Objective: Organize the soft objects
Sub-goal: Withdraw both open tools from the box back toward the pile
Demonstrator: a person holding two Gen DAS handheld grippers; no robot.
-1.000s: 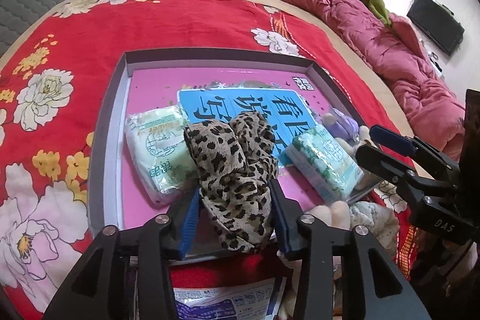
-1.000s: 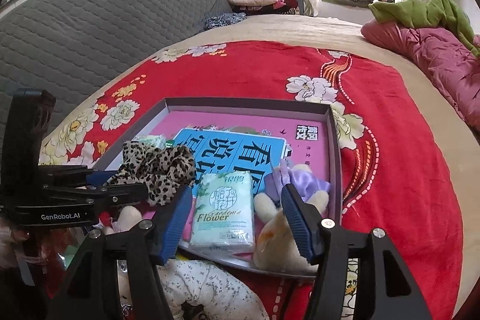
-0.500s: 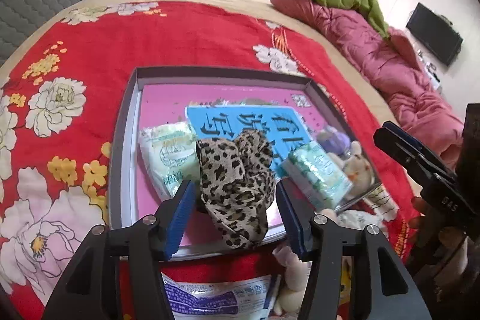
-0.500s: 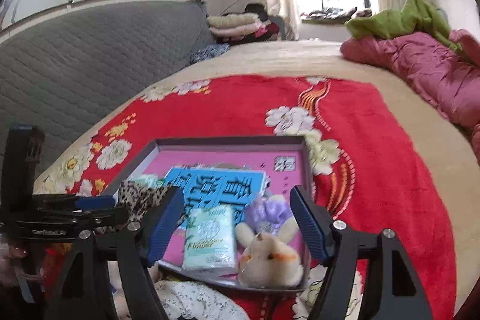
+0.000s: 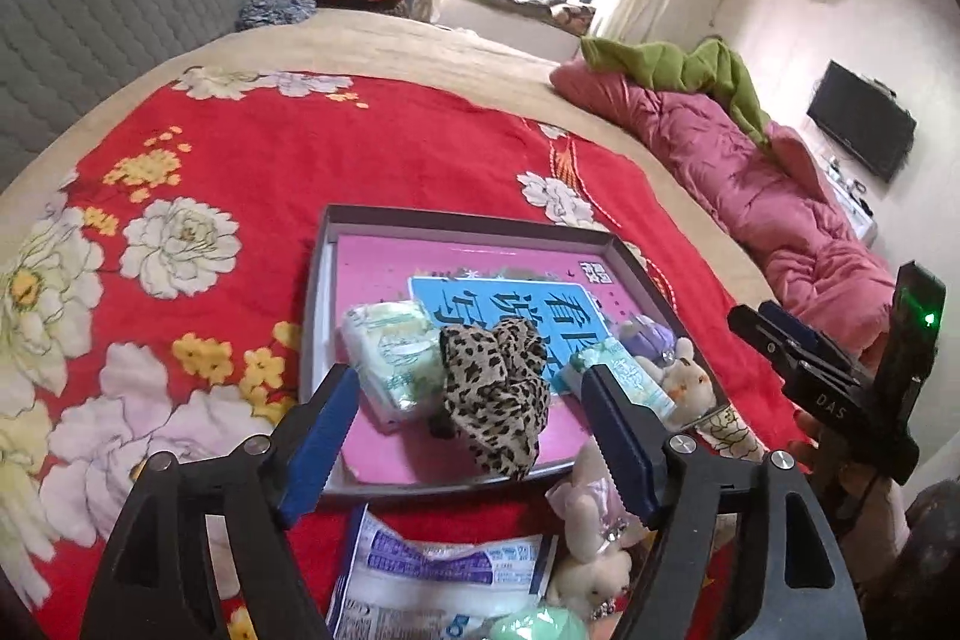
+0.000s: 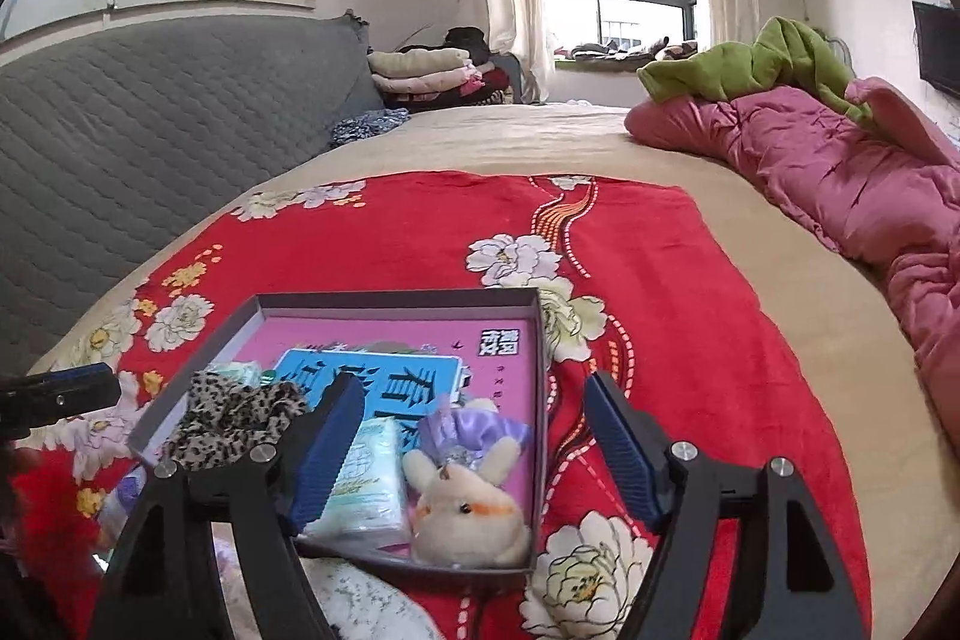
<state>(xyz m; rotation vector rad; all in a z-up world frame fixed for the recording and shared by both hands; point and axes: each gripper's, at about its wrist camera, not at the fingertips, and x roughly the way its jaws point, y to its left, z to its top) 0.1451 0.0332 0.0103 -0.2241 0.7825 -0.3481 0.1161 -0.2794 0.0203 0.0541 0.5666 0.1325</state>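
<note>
A shallow grey box (image 5: 468,219) with a pink bottom lies on the red flowered blanket; it also shows in the right wrist view (image 6: 396,300). In it lie a leopard-print cloth (image 5: 498,388) (image 6: 231,421), two tissue packs (image 5: 393,355) (image 6: 363,484), and a beige plush bunny with a purple bow (image 6: 465,502) (image 5: 678,370). My left gripper (image 5: 465,439) is open and empty, above the box's near edge. My right gripper (image 6: 471,454) is open and empty over the bunny and tissue pack.
In front of the box lie a blue-and-white plastic pack (image 5: 444,574), a small plush toy (image 5: 591,562) and a pale green object (image 5: 537,628). A pink quilt (image 6: 840,184) with a green blanket (image 6: 756,64) lies at right. A grey headboard (image 6: 150,118) stands at left.
My left gripper has opened, let go of the leopard cloth into the box, and pulled back and up. My right gripper has also risen and drawn back.
</note>
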